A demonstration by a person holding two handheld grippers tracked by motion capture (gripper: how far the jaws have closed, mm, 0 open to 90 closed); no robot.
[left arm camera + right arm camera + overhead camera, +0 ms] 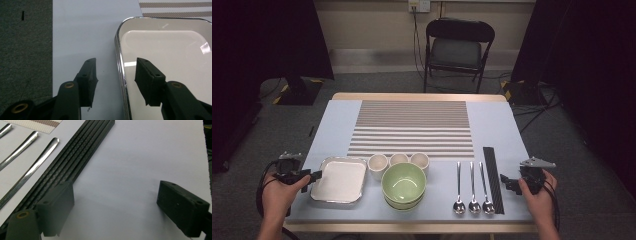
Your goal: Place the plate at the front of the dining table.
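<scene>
Left tongs straddle the near-left rim of the tray: one jaw outside on the counter, one inside, pads apart from the rim, nothing pinched. Tray's long axis runs away from them. Right tongs spread wide, empty, beside the chopsticks, well apart from the tray.

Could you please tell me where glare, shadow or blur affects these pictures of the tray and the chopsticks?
High view: even light on the table, dark surroundings. Left gripper view: bright glare patches on the tray, its chrome rim sharp; the left gripper straddles that rim, jaws apart. Right gripper view: soft shadow under the open right gripper; chopsticks sharp, near jaws slightly blurred.
</scene>
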